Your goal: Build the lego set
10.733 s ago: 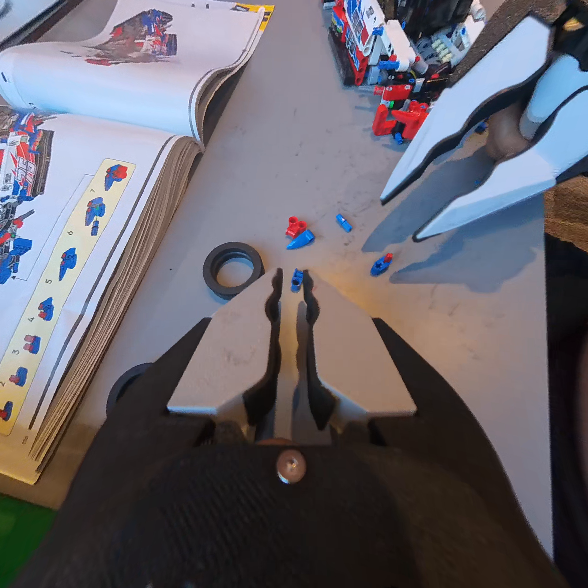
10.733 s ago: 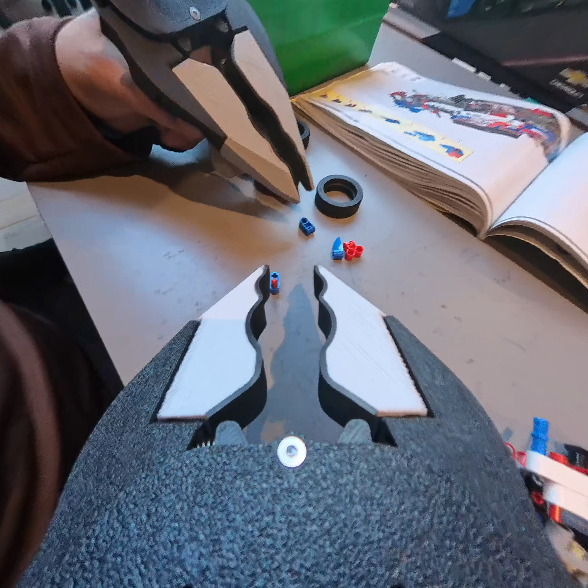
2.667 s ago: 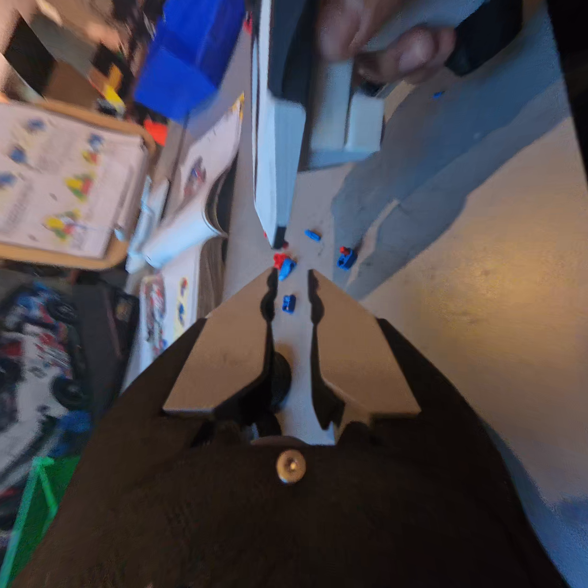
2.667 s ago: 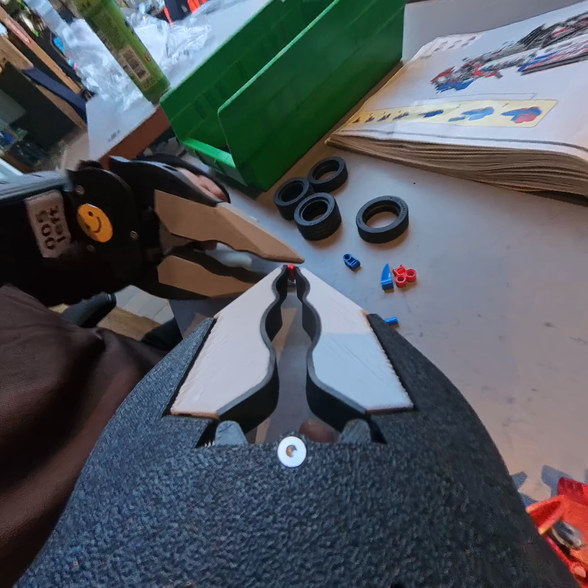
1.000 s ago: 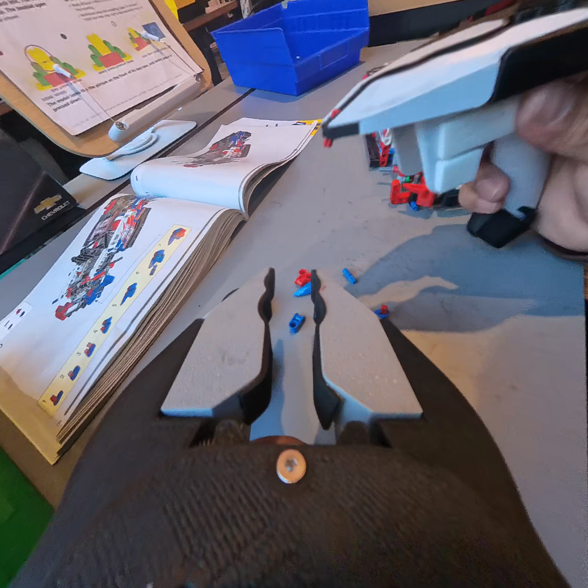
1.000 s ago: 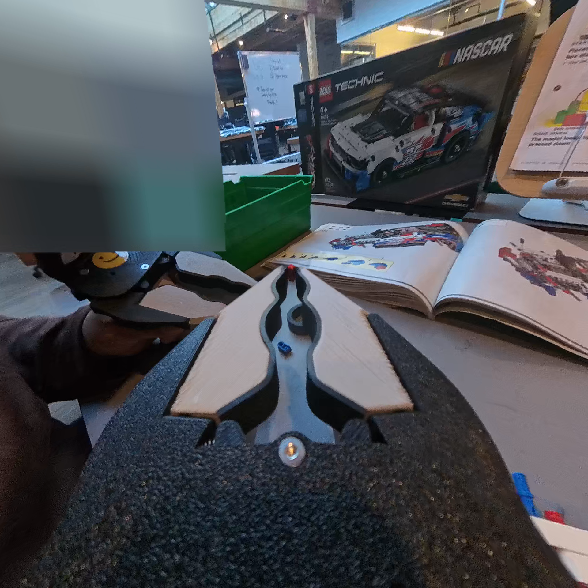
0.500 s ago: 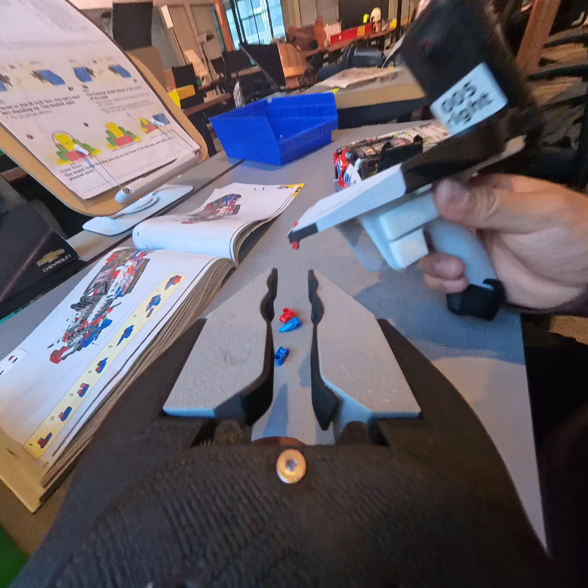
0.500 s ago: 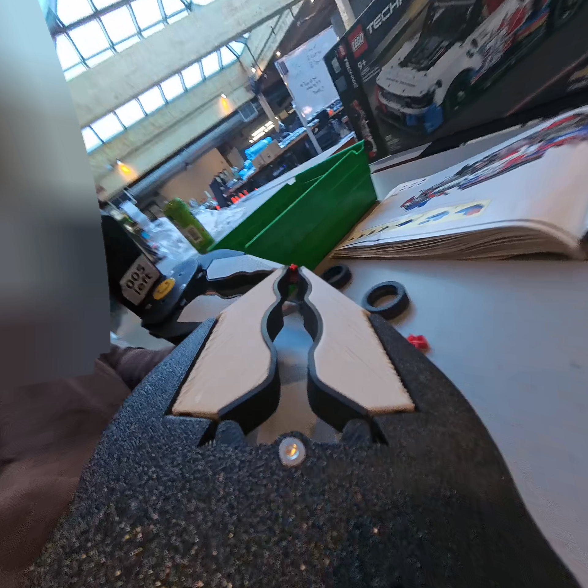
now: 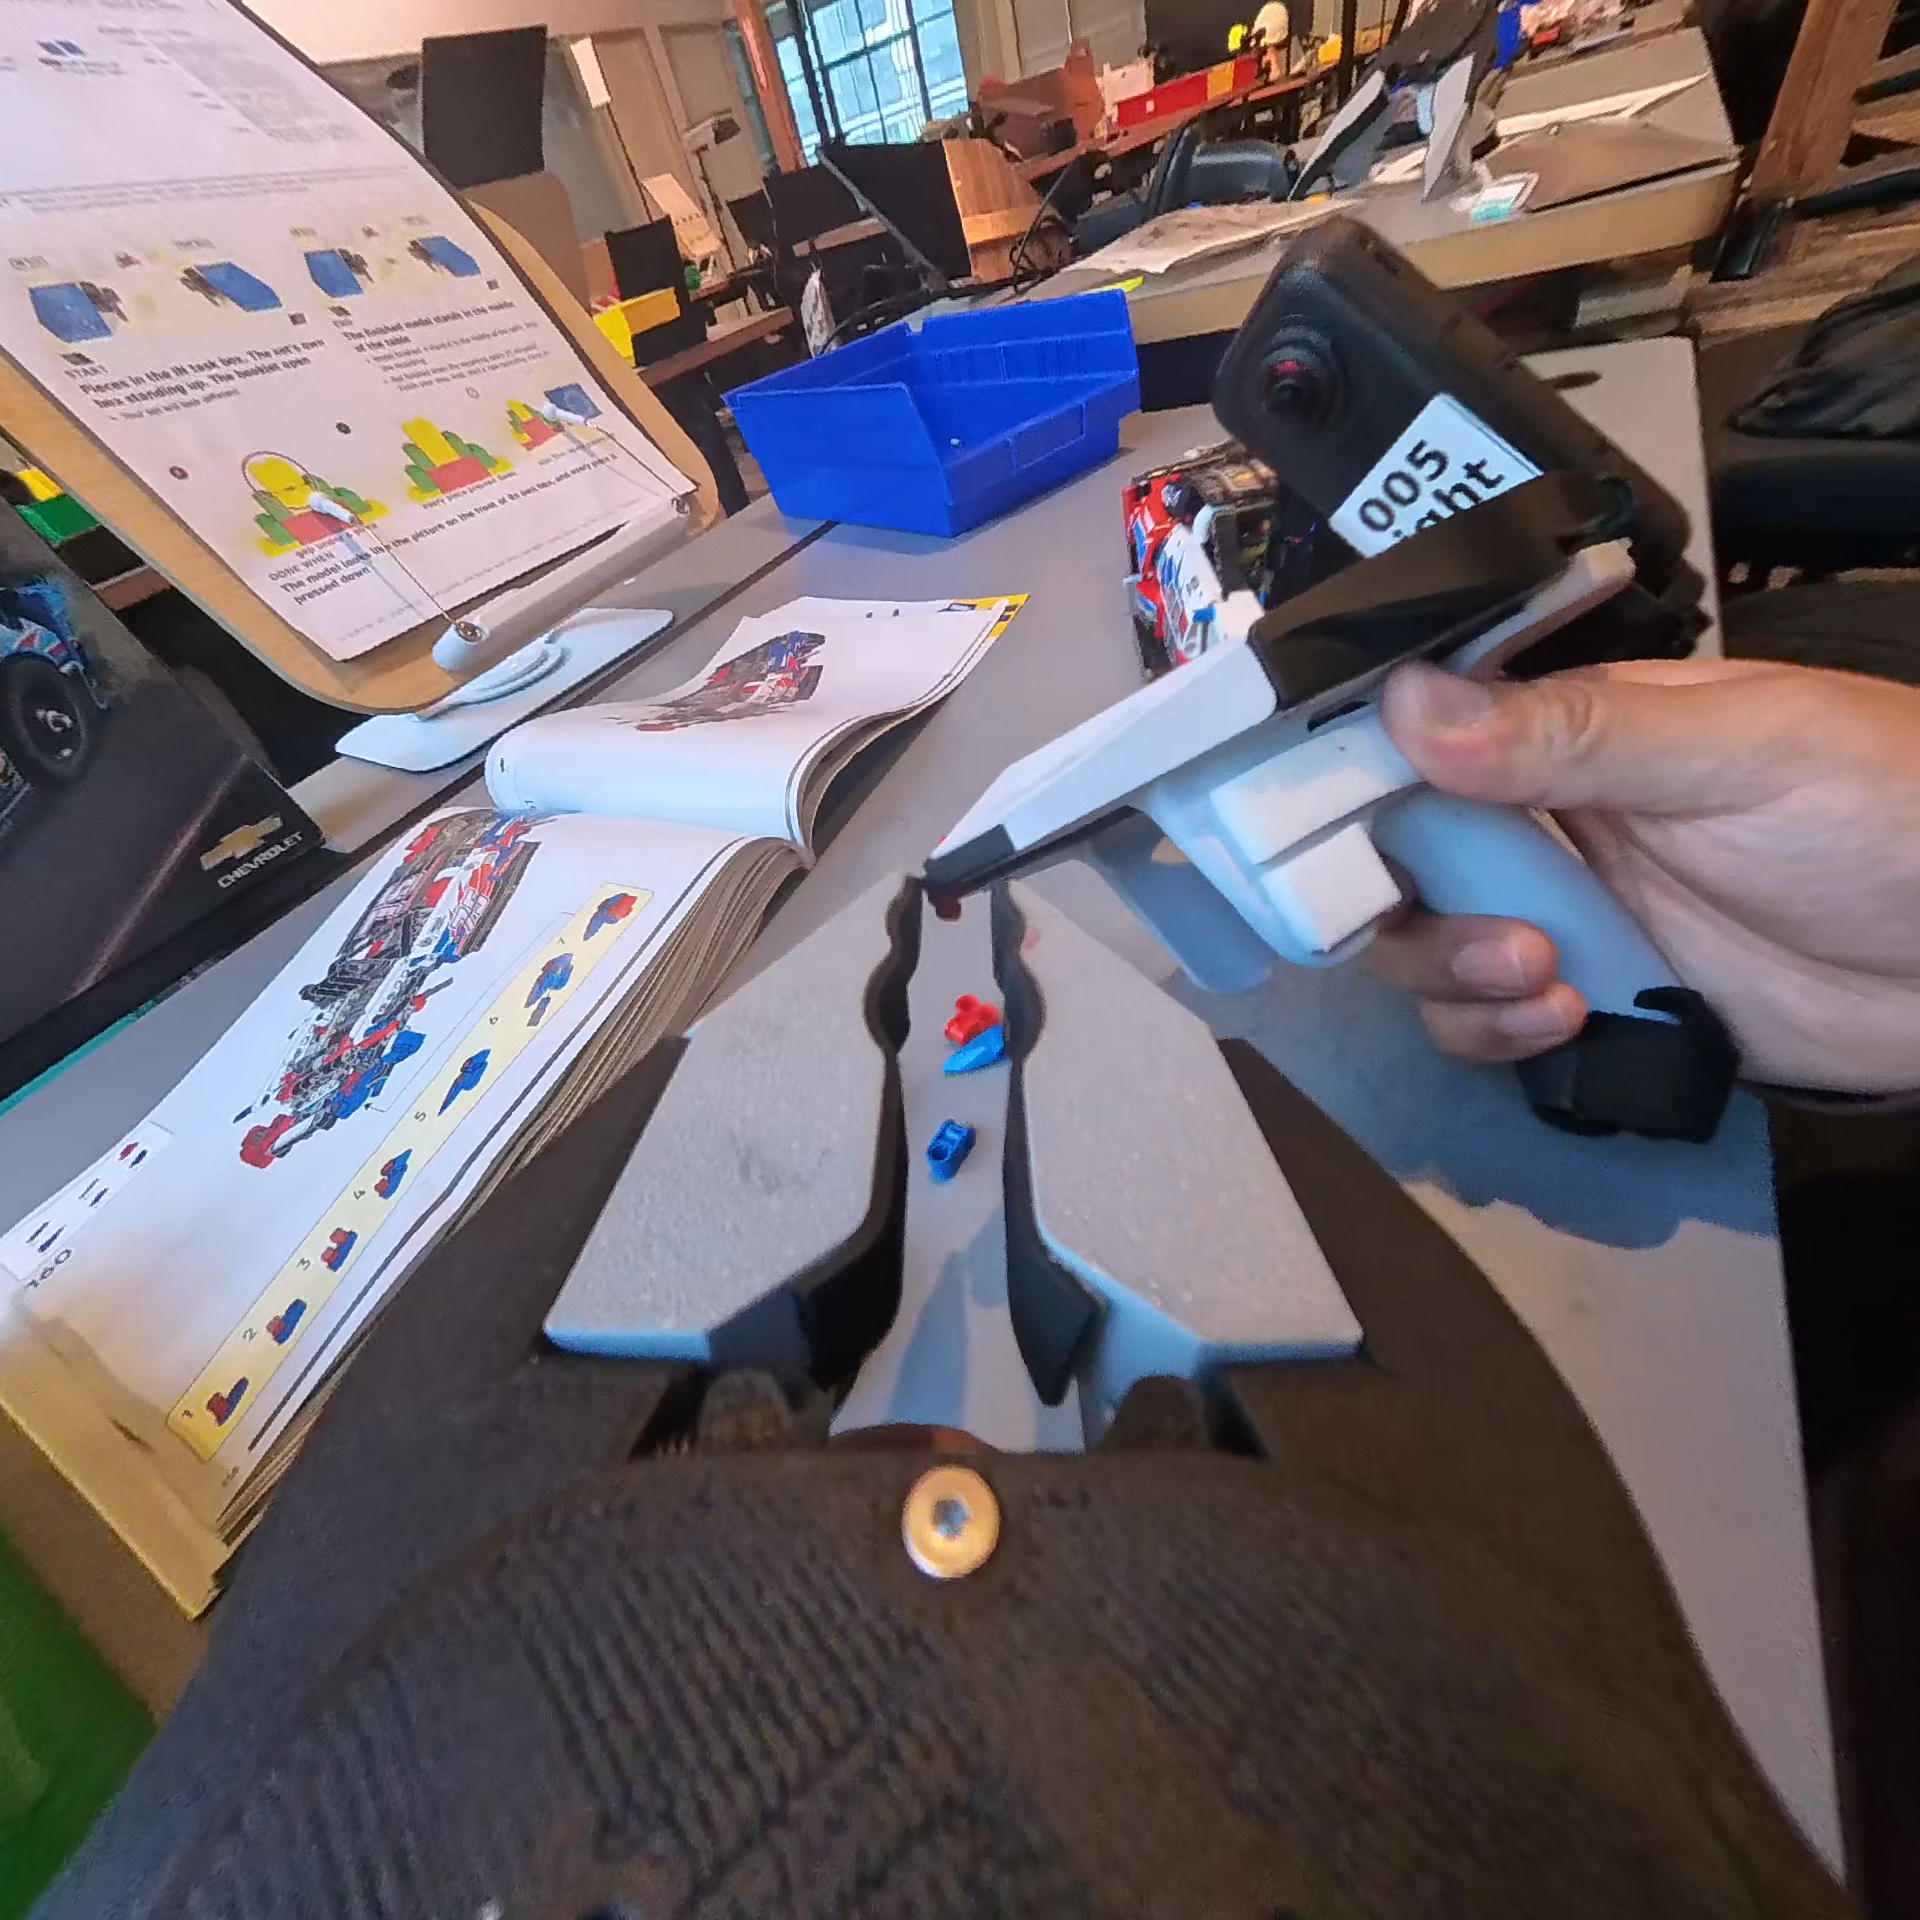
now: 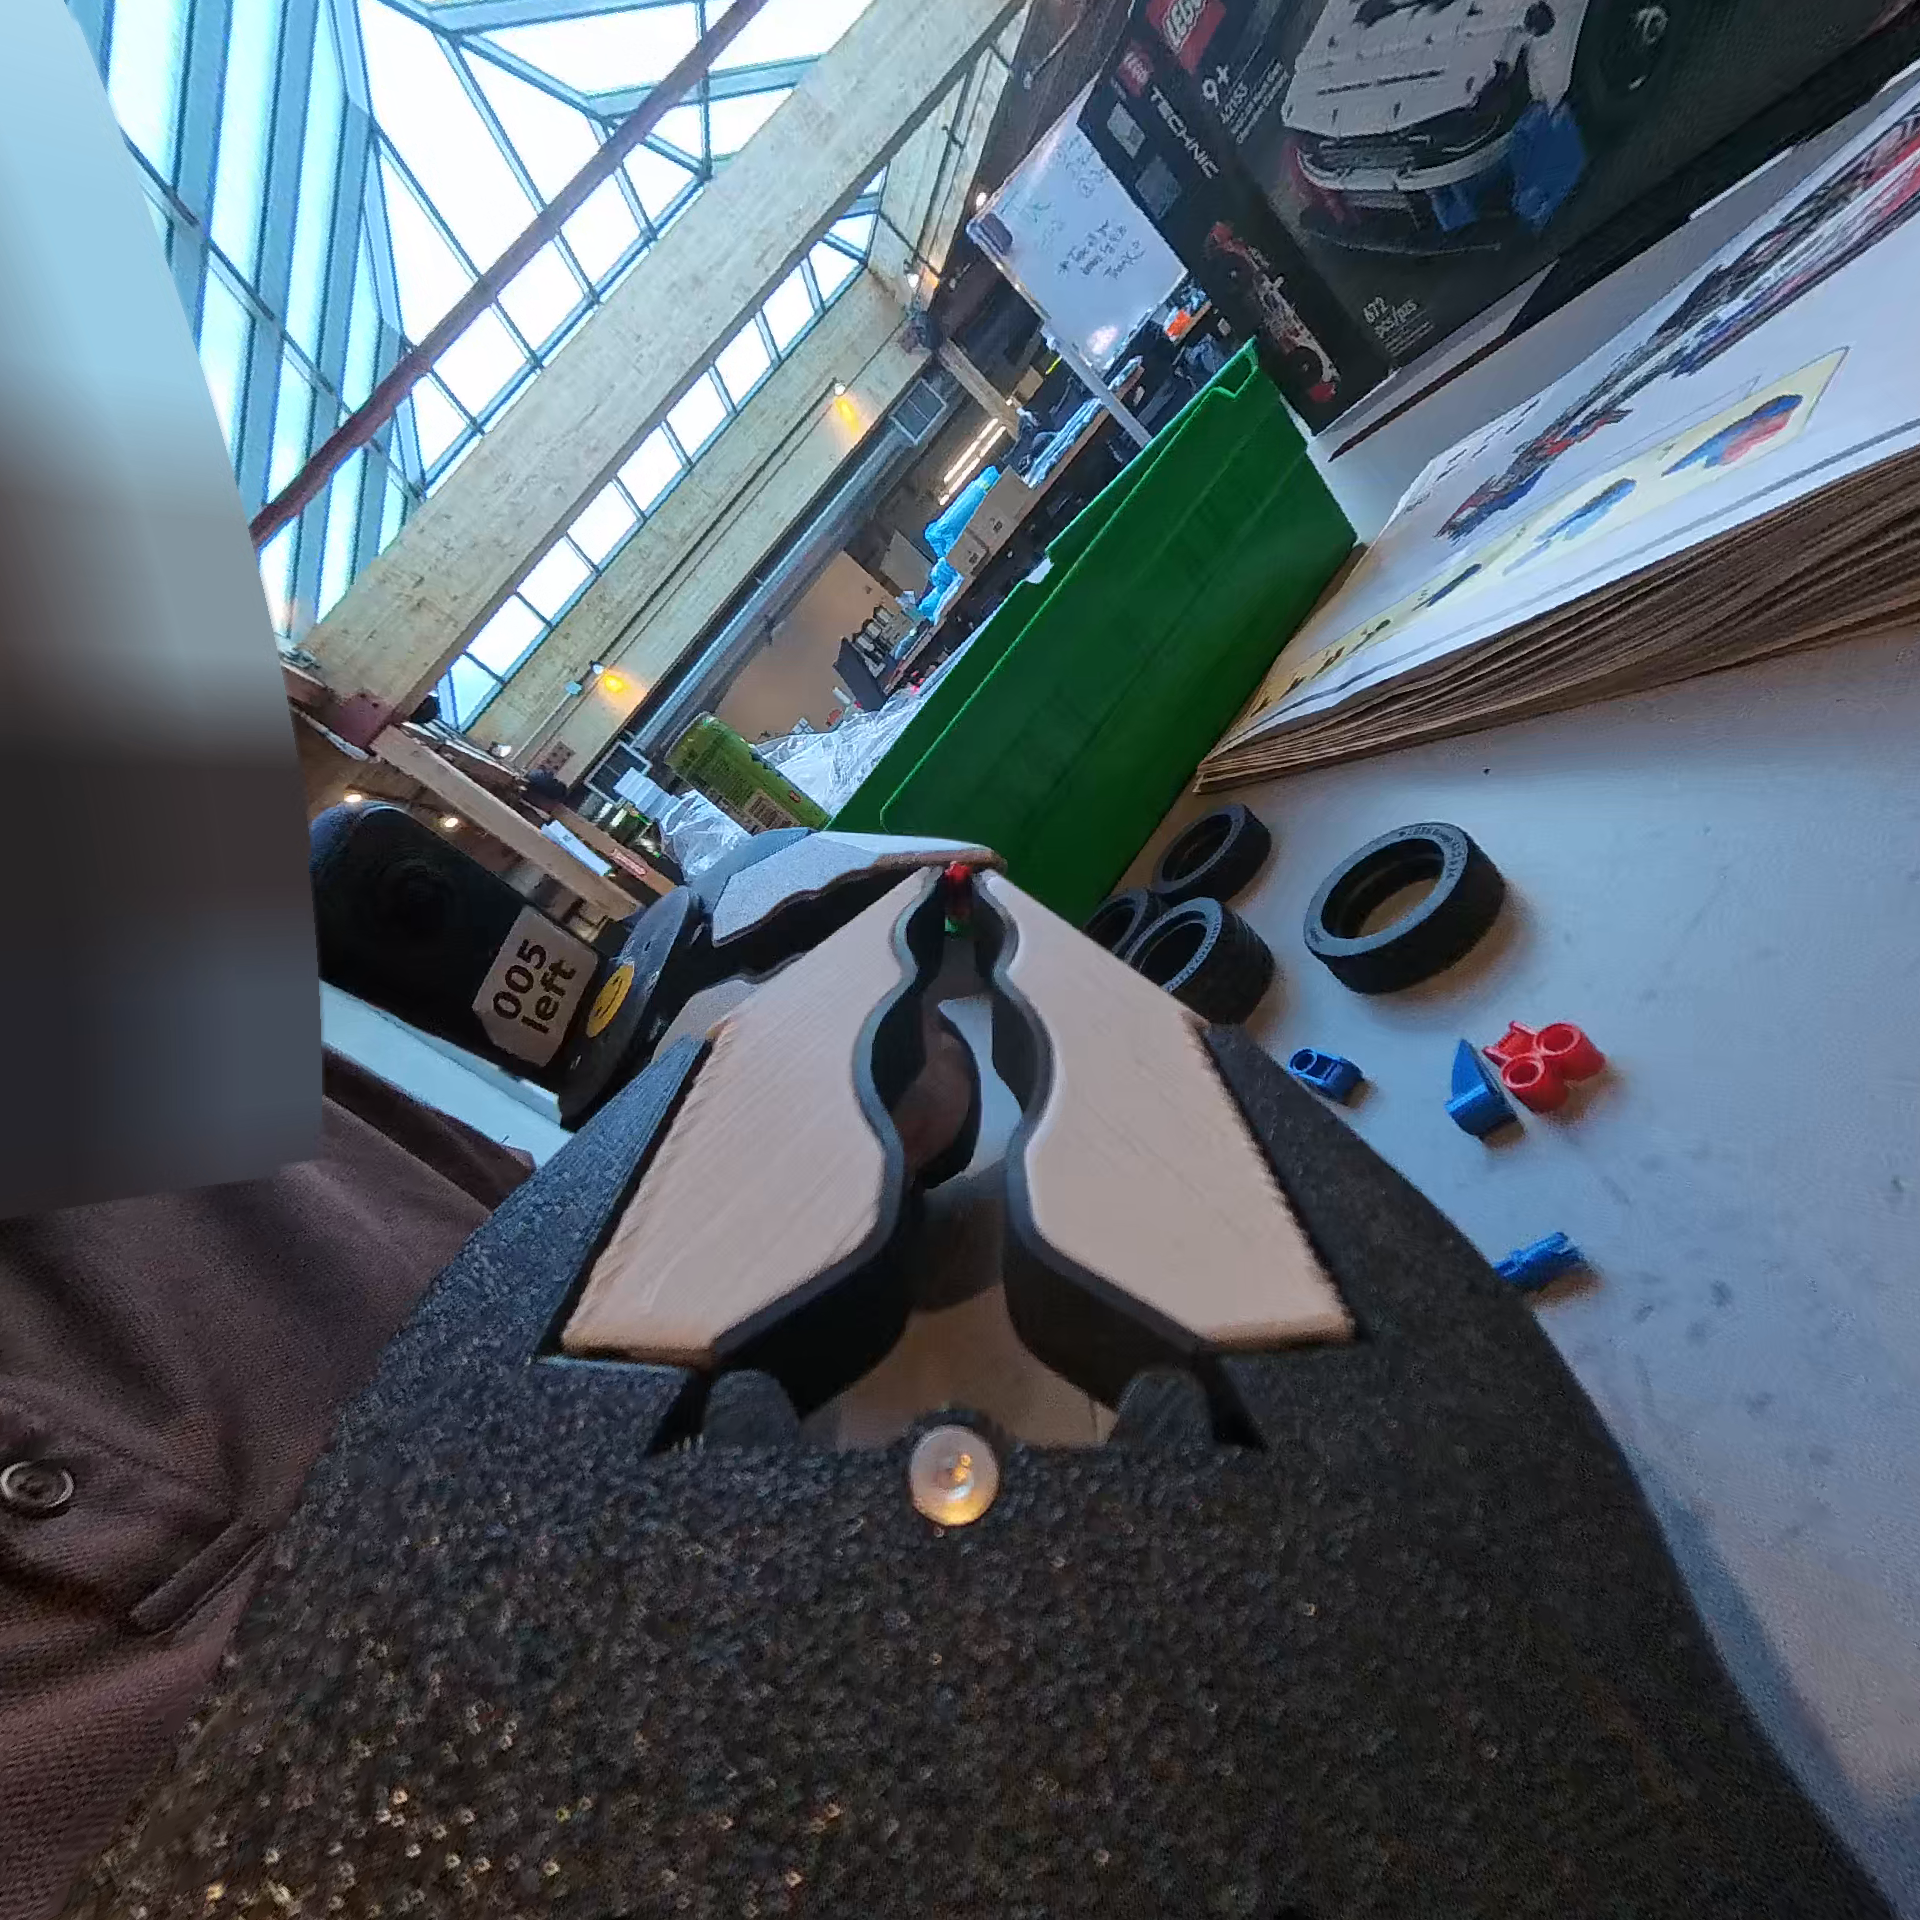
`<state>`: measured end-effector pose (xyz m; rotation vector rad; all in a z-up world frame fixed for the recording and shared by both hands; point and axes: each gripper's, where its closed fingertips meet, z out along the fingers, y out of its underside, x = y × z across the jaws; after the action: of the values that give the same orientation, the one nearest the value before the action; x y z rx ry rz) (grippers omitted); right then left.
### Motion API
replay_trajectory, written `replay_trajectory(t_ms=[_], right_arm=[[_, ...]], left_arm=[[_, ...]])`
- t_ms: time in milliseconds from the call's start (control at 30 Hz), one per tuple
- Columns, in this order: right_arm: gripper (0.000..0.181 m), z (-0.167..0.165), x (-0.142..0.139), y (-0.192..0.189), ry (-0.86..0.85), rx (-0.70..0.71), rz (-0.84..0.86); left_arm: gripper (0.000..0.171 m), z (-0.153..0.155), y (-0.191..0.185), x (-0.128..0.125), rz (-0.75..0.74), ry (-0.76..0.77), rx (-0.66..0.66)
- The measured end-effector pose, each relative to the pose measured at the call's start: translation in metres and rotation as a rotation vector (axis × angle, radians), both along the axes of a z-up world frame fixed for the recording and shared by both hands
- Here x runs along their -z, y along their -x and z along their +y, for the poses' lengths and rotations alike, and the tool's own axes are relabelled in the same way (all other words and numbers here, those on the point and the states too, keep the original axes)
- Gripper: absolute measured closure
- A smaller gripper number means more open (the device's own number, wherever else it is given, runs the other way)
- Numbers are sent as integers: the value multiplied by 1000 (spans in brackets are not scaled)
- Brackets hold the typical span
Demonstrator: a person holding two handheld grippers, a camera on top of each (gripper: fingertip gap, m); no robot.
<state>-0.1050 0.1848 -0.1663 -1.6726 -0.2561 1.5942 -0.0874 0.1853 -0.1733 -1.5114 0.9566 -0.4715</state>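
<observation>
A tiny red piece (image 10: 957, 884) is pinched at the tips of the right gripper (image 10: 957, 896). It is held at the parted, empty left gripper (image 9: 951, 914), above the table (image 9: 1558, 1278). A handover seems in hand; closing on it is needed next.

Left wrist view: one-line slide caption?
Right tongs pinch a small red piece at the tips of the open left tongs, above loose pieces beside the instruction booklet.

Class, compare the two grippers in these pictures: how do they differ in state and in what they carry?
The right gripper is shut on a small red piece; the left gripper is open and empty. The right one's jaws pinch at their tips; the left one's stand apart, loose pieces showing between. Both are hand-held above the table, tips nearly meeting.
</observation>
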Motion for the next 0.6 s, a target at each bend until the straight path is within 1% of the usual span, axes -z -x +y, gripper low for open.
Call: replay_trajectory(t_ms=[100,267,367,600], right_arm=[[177,0,2,1,11,-24,15],[177,-1,0,2,-21,-70,13],[177,-4,-3,5,-24,-112,42],[177,-4,-2,5,-24,-120,38]], left_arm=[[163,2,1,3,22,-4,-10],[164,2,2,1,6,1,4],[165,2,3,3,11,4,6],[168,3,4,4,2,17,8]])
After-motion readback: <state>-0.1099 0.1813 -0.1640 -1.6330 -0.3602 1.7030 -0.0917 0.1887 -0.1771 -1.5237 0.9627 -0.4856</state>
